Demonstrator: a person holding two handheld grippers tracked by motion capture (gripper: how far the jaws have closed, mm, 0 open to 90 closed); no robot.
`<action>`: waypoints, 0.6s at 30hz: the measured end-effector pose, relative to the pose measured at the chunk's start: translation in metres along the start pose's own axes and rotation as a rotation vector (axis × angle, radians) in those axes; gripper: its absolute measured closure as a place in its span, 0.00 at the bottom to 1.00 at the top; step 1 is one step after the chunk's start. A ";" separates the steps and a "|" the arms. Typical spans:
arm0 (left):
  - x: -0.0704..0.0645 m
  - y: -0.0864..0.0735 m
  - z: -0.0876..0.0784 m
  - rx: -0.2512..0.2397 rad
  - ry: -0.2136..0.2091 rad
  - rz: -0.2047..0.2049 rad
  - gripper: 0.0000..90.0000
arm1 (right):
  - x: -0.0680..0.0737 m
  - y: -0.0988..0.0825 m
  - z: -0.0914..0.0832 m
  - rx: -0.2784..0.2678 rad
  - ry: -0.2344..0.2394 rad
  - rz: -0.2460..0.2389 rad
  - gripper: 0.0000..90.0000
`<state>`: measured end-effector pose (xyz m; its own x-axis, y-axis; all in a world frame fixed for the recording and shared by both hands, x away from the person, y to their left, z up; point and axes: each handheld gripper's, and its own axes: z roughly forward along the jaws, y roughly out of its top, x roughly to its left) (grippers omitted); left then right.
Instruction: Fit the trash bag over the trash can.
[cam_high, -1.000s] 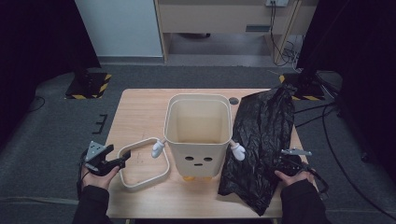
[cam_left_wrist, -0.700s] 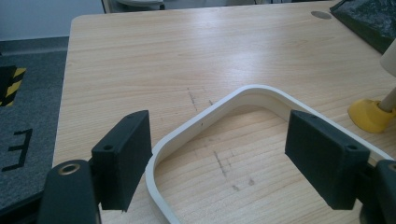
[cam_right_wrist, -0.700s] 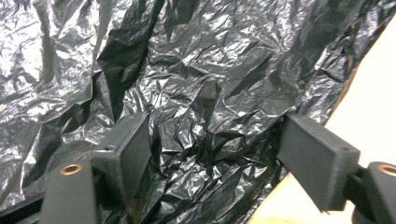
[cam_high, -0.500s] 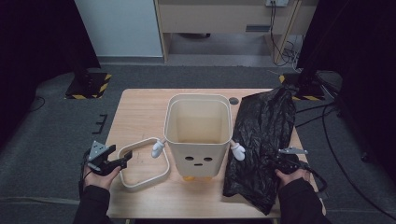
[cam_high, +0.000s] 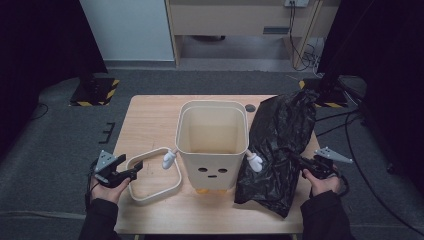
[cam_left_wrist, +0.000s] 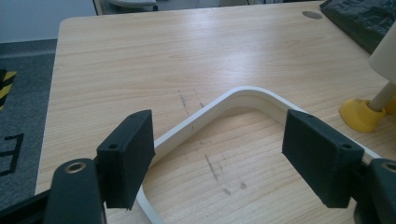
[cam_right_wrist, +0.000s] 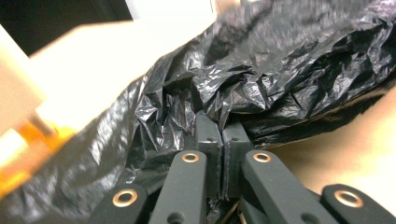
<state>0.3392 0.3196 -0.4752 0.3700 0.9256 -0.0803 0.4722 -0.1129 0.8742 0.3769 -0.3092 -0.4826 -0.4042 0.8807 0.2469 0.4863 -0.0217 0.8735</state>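
Crinkled black plastic bag (cam_high: 280, 145) lies draped over the right side of the pale wooden worktop (cam_high: 155, 117), its glossy film bunched into sharp creases, its left edge against the cream plastic bin (cam_high: 212, 142). The right gripper (cam_high: 295, 159) sits at the bag's right edge; its jaws have just been closing and are now clamped together on a pinched fold of the film, as the right gripper view (cam_right_wrist: 219, 122) shows. That bin is tall, square-mouthed with rounded corners, smooth-walled, with a small face on its front, white hands on thin arms and yellow feet. Left of it lies a cream rounded-square plastic ring (cam_high: 152, 175), flat on the wood. The left gripper (cam_high: 135, 170) hovers at the ring's left side, jaws wide apart, the ring's rim (cam_left_wrist: 219, 109) between them but untouched.
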 end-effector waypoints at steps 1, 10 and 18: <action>0.000 0.000 0.000 0.000 -0.003 -0.001 0.27 | -0.001 0.004 -0.002 -0.027 0.008 -0.007 0.99; -0.006 0.002 0.001 -0.016 -0.029 -0.001 0.28 | 0.004 0.039 -0.015 -0.208 0.084 -0.052 0.99; -0.009 0.004 0.000 -0.034 -0.043 0.000 0.29 | 0.009 0.077 -0.017 -0.324 0.103 -0.093 1.00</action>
<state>0.3380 0.3110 -0.4708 0.4039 0.9093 -0.1002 0.4453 -0.0998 0.8898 0.3976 -0.3105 -0.4062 -0.5196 0.8338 0.1868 0.1795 -0.1072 0.9779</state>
